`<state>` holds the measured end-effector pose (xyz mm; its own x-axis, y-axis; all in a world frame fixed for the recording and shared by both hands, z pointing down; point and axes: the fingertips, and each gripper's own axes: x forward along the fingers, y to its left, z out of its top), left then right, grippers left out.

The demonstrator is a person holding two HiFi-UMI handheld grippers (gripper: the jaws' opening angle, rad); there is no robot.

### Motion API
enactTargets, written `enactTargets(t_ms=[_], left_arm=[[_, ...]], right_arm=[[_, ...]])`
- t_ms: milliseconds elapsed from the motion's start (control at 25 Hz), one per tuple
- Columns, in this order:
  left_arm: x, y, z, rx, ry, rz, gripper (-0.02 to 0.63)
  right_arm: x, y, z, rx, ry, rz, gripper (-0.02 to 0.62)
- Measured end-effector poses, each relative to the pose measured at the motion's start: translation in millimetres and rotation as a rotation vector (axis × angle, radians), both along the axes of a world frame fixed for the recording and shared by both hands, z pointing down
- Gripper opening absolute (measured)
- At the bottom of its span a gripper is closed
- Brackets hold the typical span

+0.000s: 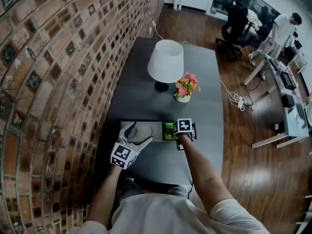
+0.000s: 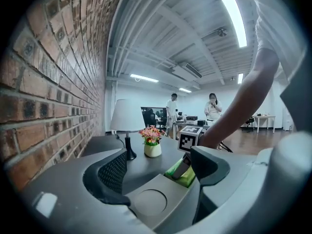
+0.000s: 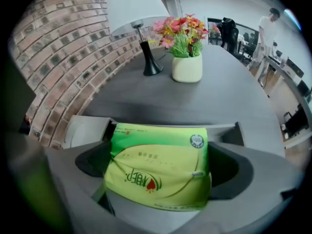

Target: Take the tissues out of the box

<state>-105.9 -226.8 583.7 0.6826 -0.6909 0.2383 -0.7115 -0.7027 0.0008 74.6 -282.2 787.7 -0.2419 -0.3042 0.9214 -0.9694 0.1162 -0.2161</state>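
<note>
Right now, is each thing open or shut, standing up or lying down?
Green plastic tissue pack: in the box, not out yet.
Light grey box: open on top.
White-shaded table lamp: upright.
White pot of pink flowers: upright.
Left claw: open, empty.
Right claw: open wide around the pack.

Reaching toward 12 o'clock with left forearm (image 1: 105, 194) and right forearm (image 1: 200, 172). Left claw (image 1: 138, 133) at 9 o'clock of right claw (image 3: 157, 167), tipped toward 1 o'clock, jaws apart, nothing between. Right claw's jaws spread wide, pack (image 3: 161, 150) between.
</note>
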Motion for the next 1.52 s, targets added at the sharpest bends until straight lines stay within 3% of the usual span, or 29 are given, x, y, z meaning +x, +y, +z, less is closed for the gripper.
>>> enactTargets(t_ms=[360,480,680,960,1120,1240,1520], left_arm=[[6,-10,-1,-0.02,0.024,0.001,0.396],[7,-9,2,-0.023,0.019,0.008,0.396],[6,-2,10,-0.039,0.019,0.011,0.396],[13,7,5,-0.026,0.02,0.028,0.396],[10,8,0,-0.014,0.022,0.023,0.396],[11,7,-6,-0.008,0.031,0.024,0.396],[26,4,-21,0.024,0.061,0.053,0.394]], right_arm=[[-2,-1,11,-0.074,-0.03,-0.016,0.618],[-1,-3,7,-0.05,-0.044,-0.016,0.613],[2,-5,3,-0.023,-0.086,-0.036,0.547],[2,0,-3,-0.01,-0.133,-0.032,0.51],[-8,0,-14,0.039,-0.21,-0.036,0.508],[-10,1,-26,0.091,-0.21,-0.071,0.508],[10,10,-71,0.218,-0.315,-0.024,0.508]])
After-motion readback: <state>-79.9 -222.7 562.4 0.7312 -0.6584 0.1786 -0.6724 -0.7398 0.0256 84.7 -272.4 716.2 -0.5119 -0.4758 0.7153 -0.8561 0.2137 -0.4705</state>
